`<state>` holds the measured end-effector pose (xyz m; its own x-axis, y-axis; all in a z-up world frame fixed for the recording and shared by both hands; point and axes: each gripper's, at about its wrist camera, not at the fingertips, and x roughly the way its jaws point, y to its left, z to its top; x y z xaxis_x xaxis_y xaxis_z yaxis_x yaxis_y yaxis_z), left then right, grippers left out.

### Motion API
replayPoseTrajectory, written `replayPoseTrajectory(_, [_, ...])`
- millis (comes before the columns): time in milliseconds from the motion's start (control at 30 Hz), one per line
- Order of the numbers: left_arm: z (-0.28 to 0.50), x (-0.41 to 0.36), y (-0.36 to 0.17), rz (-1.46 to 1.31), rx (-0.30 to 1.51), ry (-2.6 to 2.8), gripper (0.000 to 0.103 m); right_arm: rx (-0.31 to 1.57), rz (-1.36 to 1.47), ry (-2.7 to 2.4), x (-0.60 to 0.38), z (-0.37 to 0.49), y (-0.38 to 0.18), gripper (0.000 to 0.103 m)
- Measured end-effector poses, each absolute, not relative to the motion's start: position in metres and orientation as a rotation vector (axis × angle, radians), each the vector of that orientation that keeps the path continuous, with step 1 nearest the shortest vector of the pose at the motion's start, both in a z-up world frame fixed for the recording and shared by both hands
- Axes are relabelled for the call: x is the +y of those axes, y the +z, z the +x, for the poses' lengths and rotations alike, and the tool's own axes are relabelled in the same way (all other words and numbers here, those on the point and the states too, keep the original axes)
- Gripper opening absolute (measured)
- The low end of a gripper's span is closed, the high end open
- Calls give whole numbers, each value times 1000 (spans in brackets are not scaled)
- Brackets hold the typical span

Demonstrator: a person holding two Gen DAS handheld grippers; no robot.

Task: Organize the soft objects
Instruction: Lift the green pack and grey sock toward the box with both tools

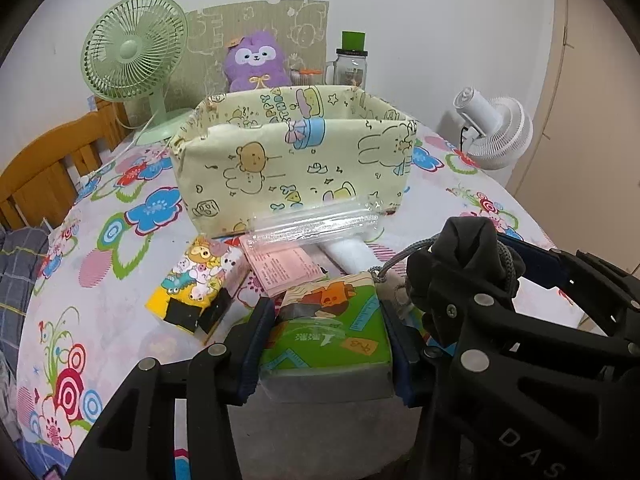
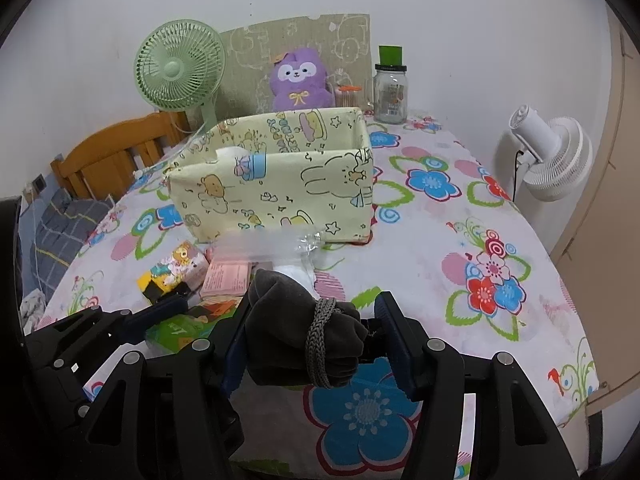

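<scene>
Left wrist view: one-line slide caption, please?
Left hand-held gripper clamps a green tissue pack before the fabric bin; right hand-held gripper holds a dark pouch.

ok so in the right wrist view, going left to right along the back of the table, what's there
green fan → purple plush → glass jar with green lid → white fan, which stands off the table's right edge

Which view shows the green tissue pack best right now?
Left wrist: the green tissue pack sits centred between the left tongs, print visible. Right wrist shows only a green corner behind the black pouch.
</scene>
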<state>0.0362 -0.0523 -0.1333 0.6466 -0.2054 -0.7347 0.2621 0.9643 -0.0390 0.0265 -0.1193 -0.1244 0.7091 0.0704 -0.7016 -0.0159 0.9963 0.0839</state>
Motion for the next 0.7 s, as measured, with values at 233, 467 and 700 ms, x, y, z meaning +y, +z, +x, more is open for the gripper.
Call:
replayPoseTrajectory(233, [37,-55,-117,83,796,-263,53,768,83,59,-120,30,-114,62])
replayPoseTrajectory(467, [40,-55,-101,90,766,-256,53,740,85,66,-121,33,-98,62])
replayPoseTrajectory(700, [44,-54,-85,94,735,-247,53,716,90,75,-122,38,-83,62])
